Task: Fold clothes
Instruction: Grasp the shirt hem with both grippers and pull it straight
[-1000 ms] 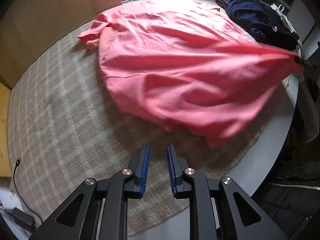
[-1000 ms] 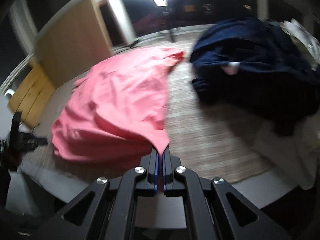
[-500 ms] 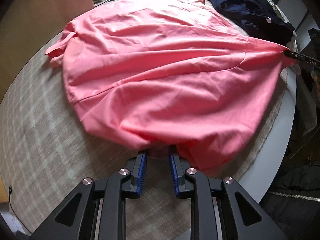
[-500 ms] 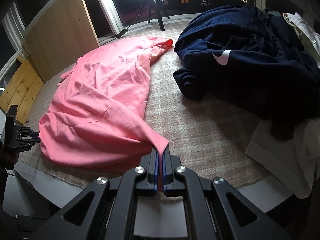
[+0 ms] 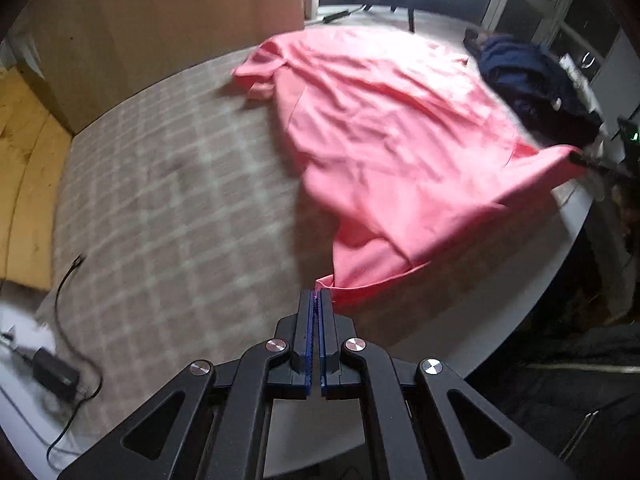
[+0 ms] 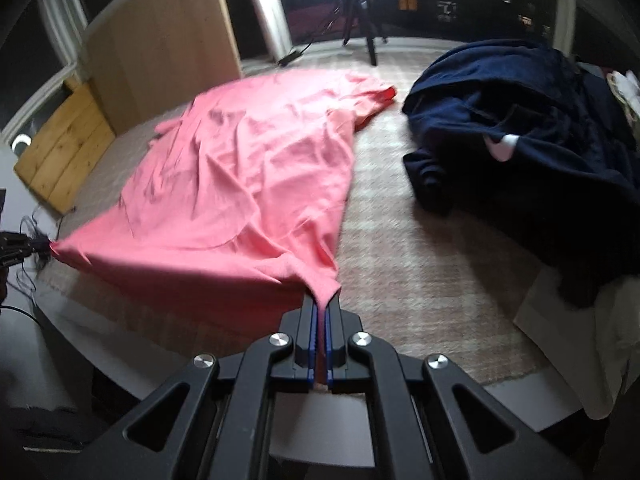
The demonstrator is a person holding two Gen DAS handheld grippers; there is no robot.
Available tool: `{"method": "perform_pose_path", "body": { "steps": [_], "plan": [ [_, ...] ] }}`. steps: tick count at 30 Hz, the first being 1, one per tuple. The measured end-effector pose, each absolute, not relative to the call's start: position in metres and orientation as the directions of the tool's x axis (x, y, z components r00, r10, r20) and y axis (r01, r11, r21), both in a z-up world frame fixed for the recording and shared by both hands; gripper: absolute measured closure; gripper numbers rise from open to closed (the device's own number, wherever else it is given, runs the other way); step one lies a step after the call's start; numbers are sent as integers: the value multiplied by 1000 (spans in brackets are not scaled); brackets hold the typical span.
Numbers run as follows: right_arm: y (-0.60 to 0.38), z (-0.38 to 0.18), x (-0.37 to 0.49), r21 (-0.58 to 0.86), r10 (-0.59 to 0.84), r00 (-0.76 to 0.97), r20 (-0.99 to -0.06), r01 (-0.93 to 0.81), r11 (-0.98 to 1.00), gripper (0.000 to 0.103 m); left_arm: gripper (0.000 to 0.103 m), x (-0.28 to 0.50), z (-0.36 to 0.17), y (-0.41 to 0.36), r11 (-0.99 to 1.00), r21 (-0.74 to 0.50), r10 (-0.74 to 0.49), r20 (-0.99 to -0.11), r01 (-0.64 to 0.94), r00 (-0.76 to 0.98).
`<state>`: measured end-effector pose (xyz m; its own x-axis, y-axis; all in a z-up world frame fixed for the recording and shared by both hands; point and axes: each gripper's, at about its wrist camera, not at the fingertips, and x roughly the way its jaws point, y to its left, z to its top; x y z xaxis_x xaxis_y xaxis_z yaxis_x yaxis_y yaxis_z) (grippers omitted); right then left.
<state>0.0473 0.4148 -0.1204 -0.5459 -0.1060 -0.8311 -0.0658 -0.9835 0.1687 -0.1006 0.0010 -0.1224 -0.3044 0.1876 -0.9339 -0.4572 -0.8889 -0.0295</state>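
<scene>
Gripping both near corners of the pink garment (image 5: 400, 140) — that is the state here. Left gripper (image 5: 319, 300) has its jaws clamped on one hem corner, a sliver of pink fabric showing between the blue pads. Right gripper (image 6: 320, 312) is likewise closed on the other hem corner, cloth bunched between its pads. The hem between them sags just above the table's near edge; the rest of the garment lies spread on the checked rug (image 5: 168, 200) toward the far edge, one sleeve sticking out toward the wooden panel (image 5: 160, 20).

Handling, as a judgement: thin, light, very soft fabric — it drapes and creases wherever it is unsupported, no stiffness to hold a line. Likely to drag on the rug's weave rather than slide. Corner holds look right for this; taking it mid-hem would let the ends flop. Both grips sit near the fabric's very edge, so a hard tug could slip a corner out.

Dark navy clothing (image 6: 520, 128) is piled near the right edge, apart from the pink one.
</scene>
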Motion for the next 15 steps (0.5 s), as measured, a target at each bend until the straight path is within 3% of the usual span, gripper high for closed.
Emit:
{"method": "perform_pose_path", "body": {
  "steps": [7,9,11,12,15],
  "plan": [
    [402,-146,55,205,-158,-454,-877,-54,-977,97,97,-87,-164,9,-894,12,110,-963,-449,-246],
    [404,-147,64,211,-158,-456,-876,-67,-975,86,93,-82,-163,10,-892,7,119,-961,-452,-250],
    [408,-146,74,198,-139,-466,-874,-81,-977,62,79,-82,-161,13,-891,-10,143,-955,-454,-260],
    [410,-148,77,195,-135,-465,-875,-83,-977,58,73,-83,-160,17,-889,-18,156,-951,-457,-265],
    [413,-154,77,182,-123,-458,-880,-87,-980,57,69,-91,-168,38,-867,-29,178,-950,-498,-255]
  ]
}}
